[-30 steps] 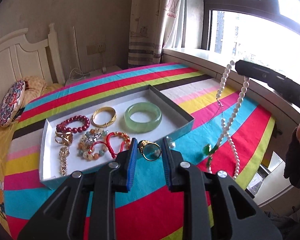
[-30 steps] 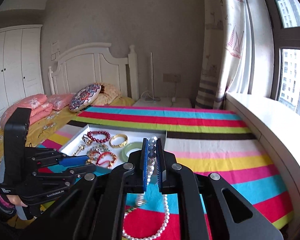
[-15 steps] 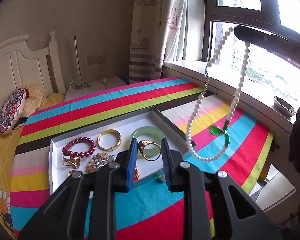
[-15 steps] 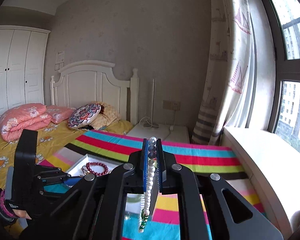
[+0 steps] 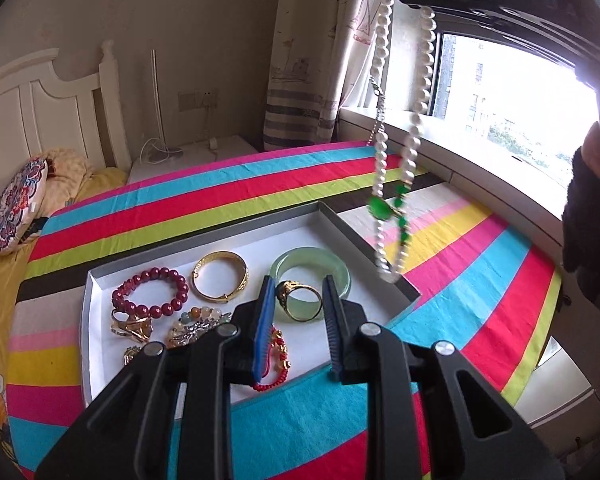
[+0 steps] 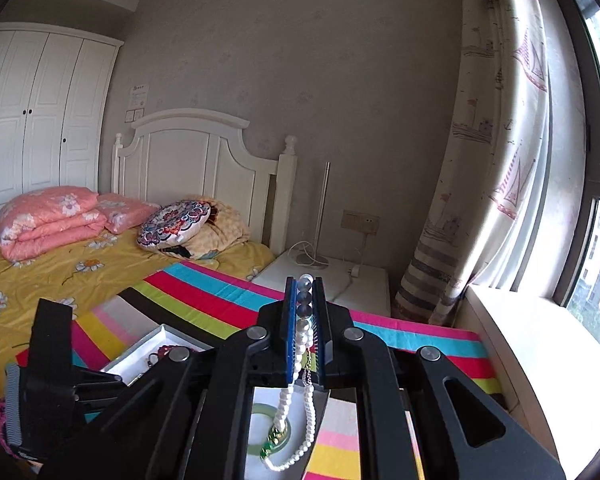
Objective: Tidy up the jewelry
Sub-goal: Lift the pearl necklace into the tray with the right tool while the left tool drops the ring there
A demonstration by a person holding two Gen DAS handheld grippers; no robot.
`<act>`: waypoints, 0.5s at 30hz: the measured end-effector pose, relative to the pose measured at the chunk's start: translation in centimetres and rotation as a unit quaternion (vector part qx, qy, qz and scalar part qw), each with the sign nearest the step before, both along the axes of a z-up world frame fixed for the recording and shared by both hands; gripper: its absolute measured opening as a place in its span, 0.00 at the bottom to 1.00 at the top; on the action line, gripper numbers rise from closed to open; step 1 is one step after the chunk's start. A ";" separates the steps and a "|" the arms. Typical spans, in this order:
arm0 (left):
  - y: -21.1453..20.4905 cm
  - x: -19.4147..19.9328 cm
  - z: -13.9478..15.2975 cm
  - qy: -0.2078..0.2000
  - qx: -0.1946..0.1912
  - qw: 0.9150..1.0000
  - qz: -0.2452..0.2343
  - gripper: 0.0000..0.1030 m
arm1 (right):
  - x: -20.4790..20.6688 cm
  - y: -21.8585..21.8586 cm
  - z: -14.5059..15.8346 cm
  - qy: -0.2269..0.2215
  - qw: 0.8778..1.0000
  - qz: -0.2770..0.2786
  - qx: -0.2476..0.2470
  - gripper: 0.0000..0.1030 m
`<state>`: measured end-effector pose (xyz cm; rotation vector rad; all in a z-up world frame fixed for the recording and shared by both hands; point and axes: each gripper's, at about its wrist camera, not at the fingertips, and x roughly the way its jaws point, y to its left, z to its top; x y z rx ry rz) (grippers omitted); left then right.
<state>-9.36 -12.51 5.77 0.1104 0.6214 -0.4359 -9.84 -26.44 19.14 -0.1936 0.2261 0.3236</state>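
Left gripper (image 5: pixel 298 300) narrow, pinching one gold ring (image 5: pixel 299 299) over the tray (image 5: pixel 332 222). Right gripper (image 6: pixel 305 304) closed on one pearl necklace (image 5: pixel 412 136), dangling above the tray's right end. In the tray: one green bangle (image 5: pixel 340 270), one gold bangle (image 5: pixel 219 278), one red bead bracelet (image 5: pixel 150 294).

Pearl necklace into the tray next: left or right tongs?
Right. The right tongs already pinch the pearl necklace, which dangles above the tray's right edge. The left tongs hold a gold ring over the tray.
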 end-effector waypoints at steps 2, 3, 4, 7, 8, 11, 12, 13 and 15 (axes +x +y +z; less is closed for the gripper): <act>0.0 0.4 -0.3 0.003 -0.001 1.000 0.002 0.23 | 1.0 0.2 -0.3 0.000 1.000 -0.003 -0.005 0.09; -0.2 0.7 -0.5 0.004 -0.001 1.000 0.003 0.23 | 1.2 0.3 -0.4 -0.003 1.000 -0.005 -0.009 0.09; -0.2 0.9 -0.6 0.005 -0.002 1.000 0.004 0.23 | 1.6 0.5 -0.6 -0.006 1.000 -0.009 -0.015 0.09; -0.4 1.5 -1.2 0.011 -0.005 1.000 0.007 0.23 | 3.2 0.8 -1.2 -0.008 1.000 -0.016 -0.021 0.09; -0.6 1.8 -1.5 0.014 -0.005 1.000 0.007 0.23 | 3.9 0.8 -1.5 -0.007 1.000 -0.015 -0.022 0.09; -0.8 2.1 -2.1 0.017 -0.004 1.000 0.007 0.23 | 5.4 1.0 -2.0 -0.008 0.999 -0.013 -0.039 0.09; -0.9 2.2 -2.2 0.018 -0.004 1.000 0.007 0.23 | 5.7 1.2 -2.2 -0.011 0.999 -0.012 -0.047 0.09; -0.9 2.3 -2.4 0.019 -0.004 1.000 0.007 0.23 | 6.1 1.4 -2.5 -0.015 0.998 -0.013 -0.060 0.09; -1.0 2.5 -2.6 0.023 -0.006 1.000 0.006 0.23 | 6.6 1.9 -3.1 -0.021 0.996 -0.013 -0.083 0.09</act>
